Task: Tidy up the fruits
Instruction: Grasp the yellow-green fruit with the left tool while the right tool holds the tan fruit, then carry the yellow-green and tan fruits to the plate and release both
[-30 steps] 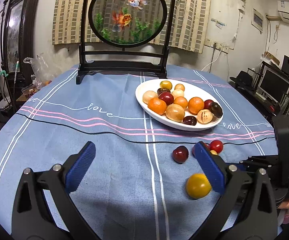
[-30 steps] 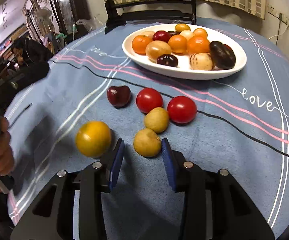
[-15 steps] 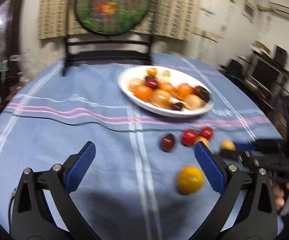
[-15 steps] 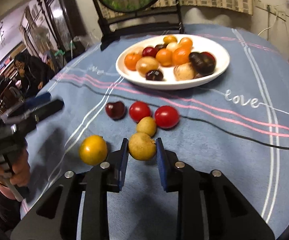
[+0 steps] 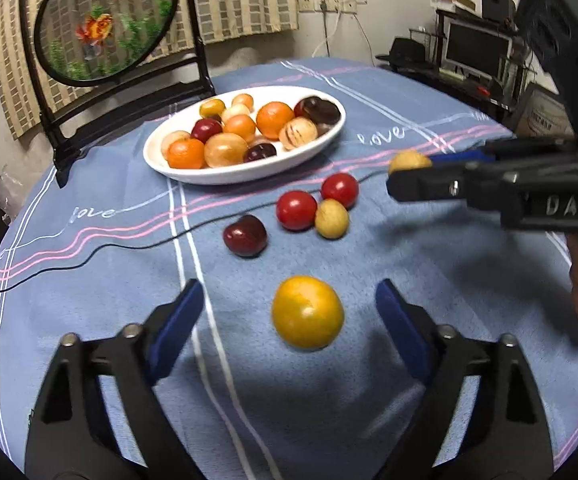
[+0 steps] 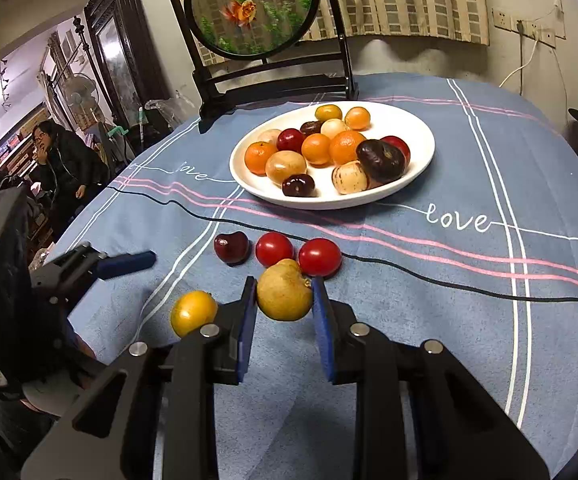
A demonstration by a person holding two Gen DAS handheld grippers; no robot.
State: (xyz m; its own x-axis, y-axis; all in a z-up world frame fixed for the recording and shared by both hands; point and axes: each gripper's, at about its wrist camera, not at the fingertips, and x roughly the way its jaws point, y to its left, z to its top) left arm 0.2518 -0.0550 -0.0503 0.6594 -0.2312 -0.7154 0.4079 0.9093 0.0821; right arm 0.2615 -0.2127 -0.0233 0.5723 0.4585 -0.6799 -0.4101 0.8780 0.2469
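Holding mixed fruits [image 6: 317, 148], white plate [image 6: 421, 136]

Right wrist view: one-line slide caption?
Right gripper shut on a tan fruit, lifted above the blue tablecloth, white fruit plate beyond.

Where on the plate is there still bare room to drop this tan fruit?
Bare white shows at the plate's right rim and near edge beside the dark plum. Its left and middle are packed. The right claw holds the tan fruit.
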